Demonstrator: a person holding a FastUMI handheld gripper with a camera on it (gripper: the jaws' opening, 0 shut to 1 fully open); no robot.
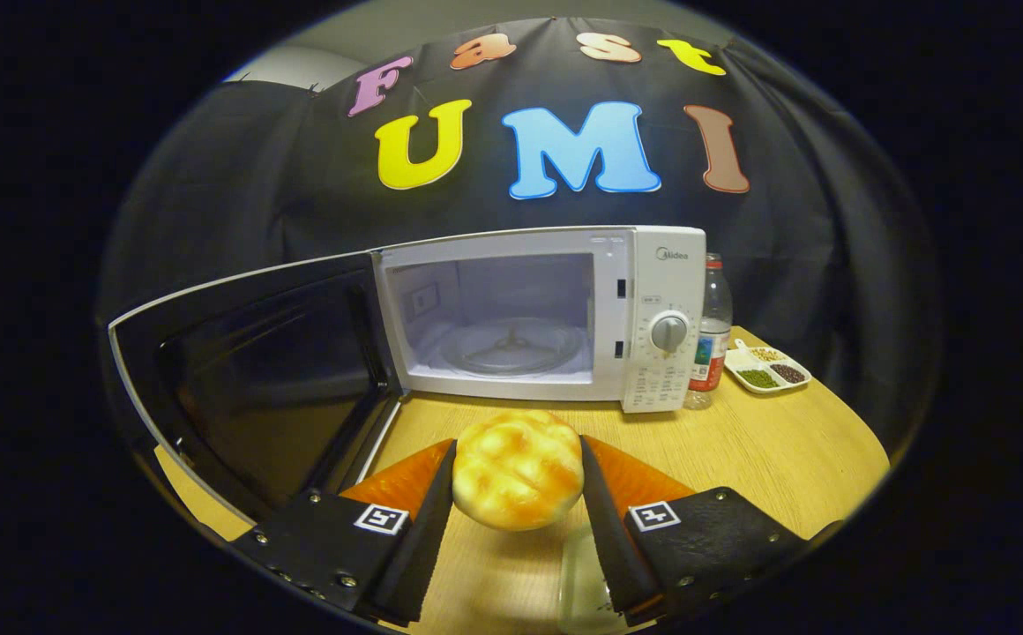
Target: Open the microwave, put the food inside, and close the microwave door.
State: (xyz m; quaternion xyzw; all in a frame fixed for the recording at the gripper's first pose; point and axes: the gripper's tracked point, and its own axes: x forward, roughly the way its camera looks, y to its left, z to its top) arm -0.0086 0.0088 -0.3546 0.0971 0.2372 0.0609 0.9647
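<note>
- The gripper [518,472] is clamped on the bun [518,469]; both fingers press its sides, one at 9 o'clock of it, the other at 3 o'clock.
- The bun hangs above the wooden table [767,450], with the microwave [547,317] at 12 o'clock, just beyond the fingertips.
- The microwave door [256,370] is swung wide open at 10 o'clock; the glass turntable [511,346] inside sits bare.
- The bun looks soft, light and puffy; I judge it will squash under a hard squeeze, so a gentle hold across its widest part, as now, suits it.
- Its glazed top may be a little slick, so a hold low on the sides seems safer.
- A bottle [713,331] stands touching or just beside the microwave at 2 o'clock, and a small dish [767,369] of seeds lies near it.
- Next step, as I judge: carry the bun straight ahead onto the turntable.
</note>
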